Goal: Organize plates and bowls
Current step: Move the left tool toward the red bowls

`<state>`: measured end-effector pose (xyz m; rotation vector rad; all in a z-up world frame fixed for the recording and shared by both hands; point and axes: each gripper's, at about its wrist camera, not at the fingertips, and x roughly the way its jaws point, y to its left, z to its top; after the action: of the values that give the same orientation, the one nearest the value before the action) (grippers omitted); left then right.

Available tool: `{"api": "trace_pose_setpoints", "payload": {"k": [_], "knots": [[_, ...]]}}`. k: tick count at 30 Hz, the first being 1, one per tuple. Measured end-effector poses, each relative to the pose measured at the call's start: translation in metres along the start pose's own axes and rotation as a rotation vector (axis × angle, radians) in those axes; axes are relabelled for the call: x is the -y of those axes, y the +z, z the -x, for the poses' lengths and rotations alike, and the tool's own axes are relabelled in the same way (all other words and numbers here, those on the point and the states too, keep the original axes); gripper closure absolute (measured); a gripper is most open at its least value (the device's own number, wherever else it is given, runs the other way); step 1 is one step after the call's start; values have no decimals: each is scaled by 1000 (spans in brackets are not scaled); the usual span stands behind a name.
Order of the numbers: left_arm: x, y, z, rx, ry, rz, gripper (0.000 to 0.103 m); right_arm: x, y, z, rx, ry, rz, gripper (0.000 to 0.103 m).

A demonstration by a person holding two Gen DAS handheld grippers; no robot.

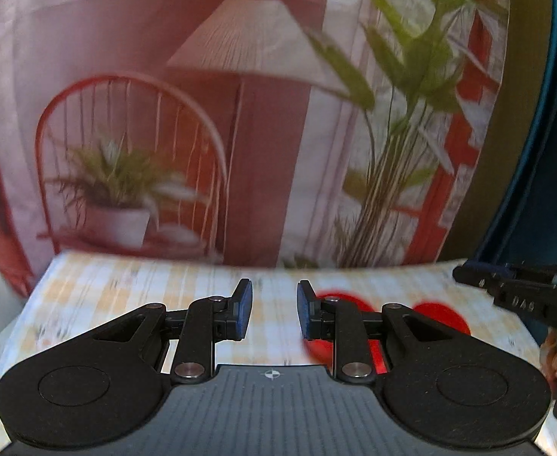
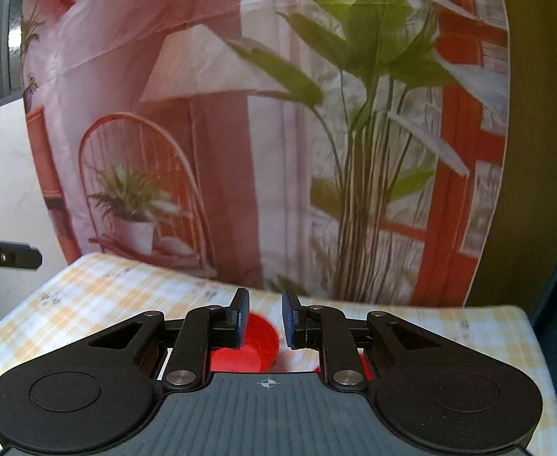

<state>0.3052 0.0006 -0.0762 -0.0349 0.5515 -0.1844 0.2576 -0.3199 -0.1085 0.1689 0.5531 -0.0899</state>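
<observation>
In the left wrist view, my left gripper [image 1: 274,309] is open and empty above the checked tablecloth [image 1: 126,288]. Two red dishes lie on the cloth to its right: one [image 1: 358,306] mostly hidden behind the right finger, another [image 1: 443,315] further right. My right gripper shows at the right edge of that view [image 1: 468,275]; its jaws cannot be judged there. In the right wrist view, my right gripper [image 2: 265,319] is open and empty above a red bowl [image 2: 255,345]. A second red piece [image 2: 366,364] peeks out under its right finger.
A printed backdrop [image 1: 240,114] with a lamp, chair and plants hangs right behind the table's far edge. The cloth-covered table [image 2: 88,296] ends at the left and right sides. The left gripper's tip [image 2: 8,256] shows at the left of the right wrist view.
</observation>
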Motion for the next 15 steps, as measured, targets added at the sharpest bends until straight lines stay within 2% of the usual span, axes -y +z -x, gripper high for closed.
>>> {"api": "trace_pose_setpoints", "payload": {"k": [5, 9, 15], "knots": [[11, 21, -39, 18, 0, 25, 76, 7, 5, -41, -35, 16, -23, 85], [19, 13, -80, -47, -25, 38, 76, 4, -9, -73, -93, 24, -25, 85], [24, -25, -138, -201, -57, 62, 76, 14, -37, -115, -203, 38, -94, 83]]}}
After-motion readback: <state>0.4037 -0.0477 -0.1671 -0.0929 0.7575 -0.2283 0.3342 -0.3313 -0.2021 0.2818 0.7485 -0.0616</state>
